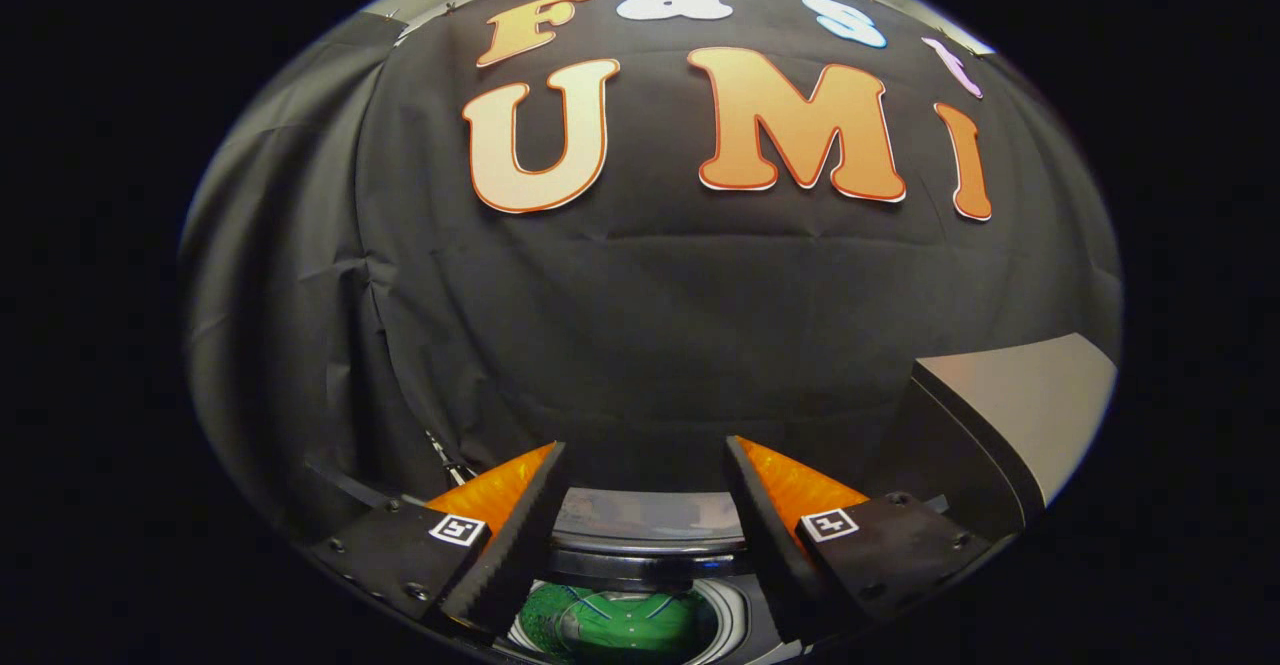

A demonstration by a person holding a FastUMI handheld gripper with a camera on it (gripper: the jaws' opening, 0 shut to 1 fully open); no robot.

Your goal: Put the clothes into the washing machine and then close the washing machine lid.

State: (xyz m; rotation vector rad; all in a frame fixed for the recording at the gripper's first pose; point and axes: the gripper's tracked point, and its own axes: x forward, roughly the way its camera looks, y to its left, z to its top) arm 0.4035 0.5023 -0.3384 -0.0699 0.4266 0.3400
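Note:
My gripper (645, 465) is open, its two fingers spread wide with nothing between them. Below and between the fingers lies the round opening of the washing machine (640, 565), seen from above. A green garment with pale stripes (610, 623) rests inside the drum, under the fingers. To the right, beyond the right finger, the machine's lid (1020, 405) stands raised, its pale grey face turned up and its dark edge toward me.
The booth's black cloth wall (640, 305) hangs close behind the machine and wraps round on the left. A thin dark bar and cable (445, 460) run behind the left finger.

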